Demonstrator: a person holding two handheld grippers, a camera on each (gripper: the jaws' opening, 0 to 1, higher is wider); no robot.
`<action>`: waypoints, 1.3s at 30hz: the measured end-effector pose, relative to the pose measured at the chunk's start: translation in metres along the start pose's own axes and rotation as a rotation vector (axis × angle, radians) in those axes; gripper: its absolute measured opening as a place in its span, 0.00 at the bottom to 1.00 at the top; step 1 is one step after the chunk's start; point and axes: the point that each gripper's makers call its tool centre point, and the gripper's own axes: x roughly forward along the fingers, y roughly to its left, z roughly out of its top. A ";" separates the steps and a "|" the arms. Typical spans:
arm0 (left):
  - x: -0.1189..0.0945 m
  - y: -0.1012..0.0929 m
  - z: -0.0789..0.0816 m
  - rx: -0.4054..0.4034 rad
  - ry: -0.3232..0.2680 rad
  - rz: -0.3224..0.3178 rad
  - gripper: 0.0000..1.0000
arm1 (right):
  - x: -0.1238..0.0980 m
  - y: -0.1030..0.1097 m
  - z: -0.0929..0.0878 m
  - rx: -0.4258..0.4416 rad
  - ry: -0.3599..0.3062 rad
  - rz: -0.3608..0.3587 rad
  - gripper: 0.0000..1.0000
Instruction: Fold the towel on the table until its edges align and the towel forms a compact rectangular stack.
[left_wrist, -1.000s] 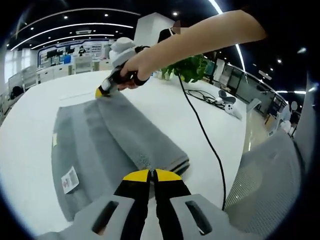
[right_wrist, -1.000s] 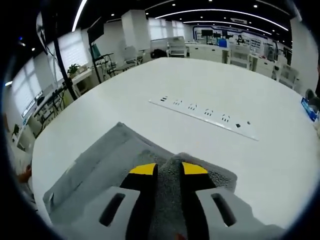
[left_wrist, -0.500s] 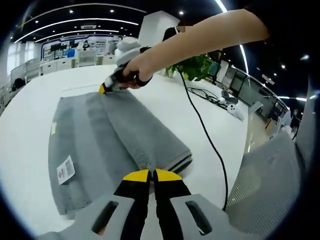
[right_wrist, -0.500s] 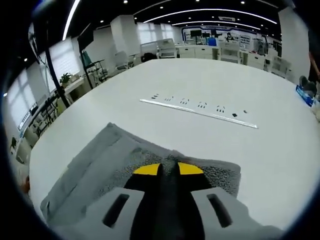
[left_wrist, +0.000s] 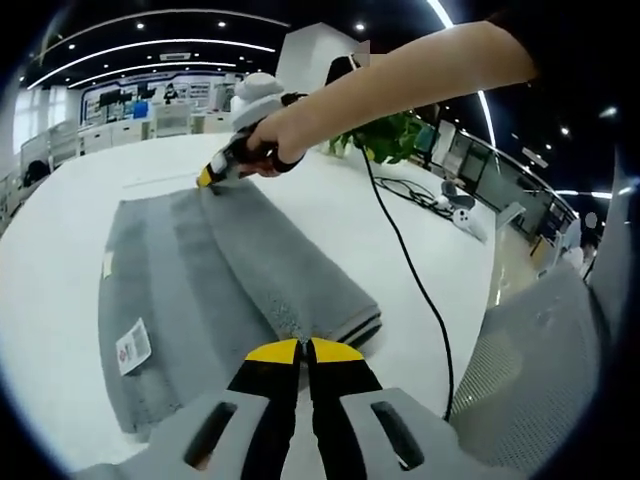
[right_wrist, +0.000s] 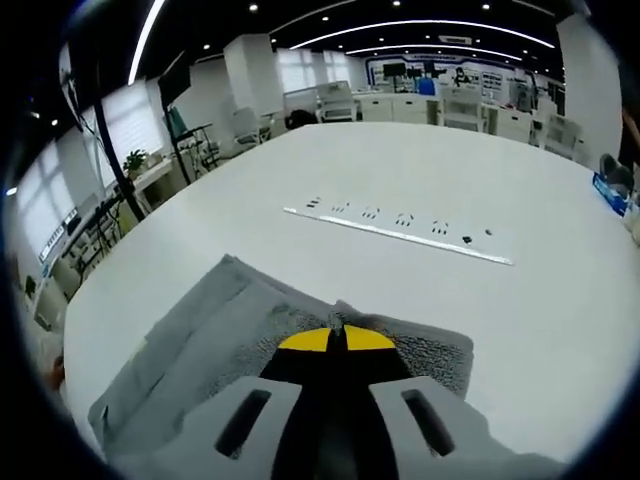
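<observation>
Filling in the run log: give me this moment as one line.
grey terry towel: part-folded on white table | left tongs: shut at near corner | right tongs: shut at far corner

Left gripper (left_wrist: 303, 350), right gripper (right_wrist: 336, 340): jaws closed (both).

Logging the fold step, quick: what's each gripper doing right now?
Left gripper: shut, at the towel's near folded corner; grip on cloth cannot be told.
Right gripper: shut on the towel's far corner.

Bare table (right_wrist: 520, 310) flanks the towel (left_wrist: 210, 290); black cable (left_wrist: 405, 270) crosses beside it.
</observation>
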 end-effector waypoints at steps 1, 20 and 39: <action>0.000 0.000 0.001 0.003 -0.002 0.000 0.03 | -0.001 0.002 0.002 0.001 -0.004 0.002 0.00; -0.028 0.011 0.011 0.021 -0.027 0.063 0.03 | -0.006 0.038 0.039 -0.045 -0.057 0.049 0.00; -0.070 0.054 0.005 -0.062 -0.051 0.202 0.03 | 0.005 0.081 0.063 -0.069 -0.087 0.115 0.00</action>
